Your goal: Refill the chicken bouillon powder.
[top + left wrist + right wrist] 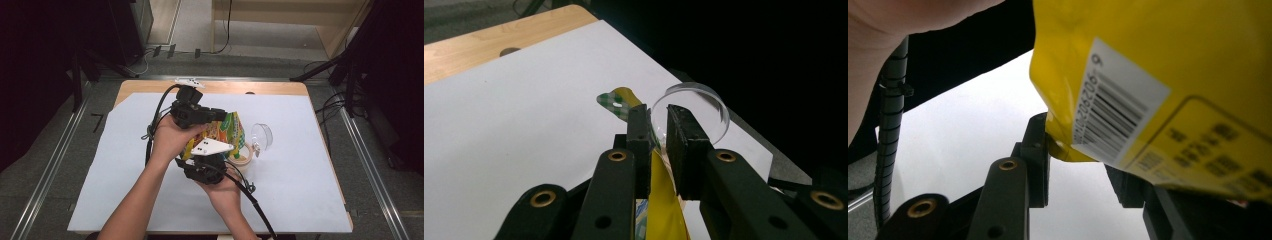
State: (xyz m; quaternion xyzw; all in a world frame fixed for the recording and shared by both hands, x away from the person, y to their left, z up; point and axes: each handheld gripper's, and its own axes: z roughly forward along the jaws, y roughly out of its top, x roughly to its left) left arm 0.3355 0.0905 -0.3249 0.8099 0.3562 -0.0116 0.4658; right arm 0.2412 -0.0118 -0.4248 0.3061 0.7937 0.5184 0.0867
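A yellow snack bag (229, 131) with green print is held above the white sheet between both hands. My left gripper (217, 120) comes at it from the far side. In the left gripper view that gripper (658, 125) is shut on the bag's thin upper edge (659, 200). My right gripper (207, 157), under its grey plate, sits at the bag's near side. In the right gripper view the bag's barcoded lower corner (1108, 120) lies between the jaws of the right gripper (1078, 150), which stand well apart. The corner touches one jaw and hides the other's tip.
A clear round lid (261, 136) (696, 100) stands just right of the bag, with a beige ring (243, 154) beside it. A white sheet (125, 165) covers the wooden table (225, 87). Cables trail from both grippers. Dark stands flank the table.
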